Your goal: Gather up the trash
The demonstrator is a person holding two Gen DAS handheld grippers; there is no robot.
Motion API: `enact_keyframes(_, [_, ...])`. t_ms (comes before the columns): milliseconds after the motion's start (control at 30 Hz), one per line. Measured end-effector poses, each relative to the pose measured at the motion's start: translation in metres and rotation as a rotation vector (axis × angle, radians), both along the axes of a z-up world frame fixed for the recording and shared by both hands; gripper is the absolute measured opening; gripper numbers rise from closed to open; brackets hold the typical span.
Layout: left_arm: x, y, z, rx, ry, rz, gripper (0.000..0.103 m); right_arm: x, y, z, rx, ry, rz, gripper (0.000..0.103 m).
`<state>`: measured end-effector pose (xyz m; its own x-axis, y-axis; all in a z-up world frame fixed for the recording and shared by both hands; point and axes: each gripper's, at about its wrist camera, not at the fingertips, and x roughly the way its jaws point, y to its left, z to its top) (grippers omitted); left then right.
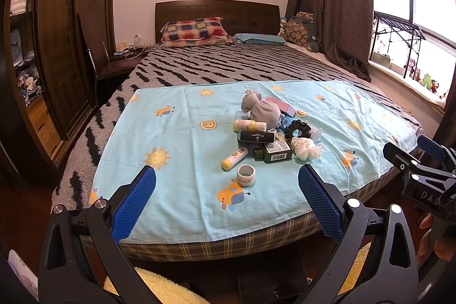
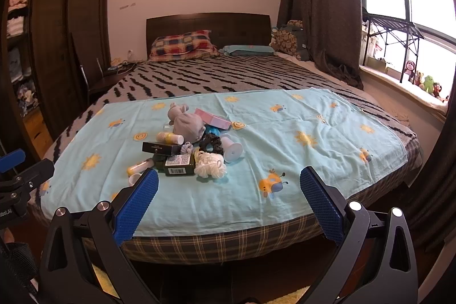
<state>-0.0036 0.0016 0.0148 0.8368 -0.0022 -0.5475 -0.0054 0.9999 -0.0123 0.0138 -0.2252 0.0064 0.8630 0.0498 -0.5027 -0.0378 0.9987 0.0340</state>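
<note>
Left wrist view first: left gripper hangs over the near foot edge of the bed, blue pads spread wide, nothing between them. Light blue cloth covers the foot half of the mattress; its near hem droops past the plaid edge. Wide bare cloth lies left of and in front of the clutter pile, which sits right of the cloth's centre. Yellow tube lies flat, long axis diagonal, cap end toward the near left. Small white cup stands upright just in front of it, mouth up. Dark green bottle lies on its side, long axis left-right, cap pointing left. Right gripper shows at the far right edge, off the bed corner.

Right wrist view: right gripper also gapes wide and empty above the near bed edge. Pile sits left of centre, close behind the left pad. Open cloth stretches right to the far corner. White spool lies tipped, hollow end facing the camera. Black box lies flat, long axis left-right.
</note>
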Motion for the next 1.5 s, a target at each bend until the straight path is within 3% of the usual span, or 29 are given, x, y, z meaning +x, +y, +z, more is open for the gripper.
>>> enact_keyframes(233, [0.006, -0.002, -0.001, -0.002, 0.013, -0.007, 0.095, 0.003, -0.003, -0.006, 0.014, -0.006, -0.002, 0.1])
enact_keyframes(467, [0.02, 0.002, -0.029, -0.017, 0.063, -0.05, 0.095, 0.018, -0.004, -0.024, 0.021, 0.012, 0.019, 0.1])
enact_keyframes(667, [0.041, 0.006, -0.051, -0.027, 0.108, -0.045, 0.095, 0.043, -0.014, -0.049, 0.098, 0.078, 0.043, 0.1])
enact_keyframes(867, [0.067, 0.006, -0.079, -0.054, 0.179, -0.072, 0.095, 0.068, -0.007, -0.077, 0.022, 0.133, 0.063, 0.1])
enact_keyframes(1133, [0.102, 0.005, -0.11, -0.077, 0.238, -0.113, 0.095, 0.112, -0.002, -0.105, 0.071, 0.199, 0.063, 0.099])
enact_keyframes(1267, [0.122, 0.003, -0.121, -0.058, 0.253, -0.115, 0.095, 0.135, 0.002, -0.115, 0.128, 0.226, 0.092, 0.089])
enact_keyframes(1400, [0.138, -0.003, -0.131, -0.054, 0.268, -0.146, 0.085, 0.155, 0.012, -0.124, 0.132, 0.235, 0.122, 0.088])
enact_keyframes(1500, [0.147, -0.008, -0.139, -0.048, 0.28, -0.178, 0.068, 0.167, 0.017, -0.131, 0.123, 0.243, 0.123, 0.082])
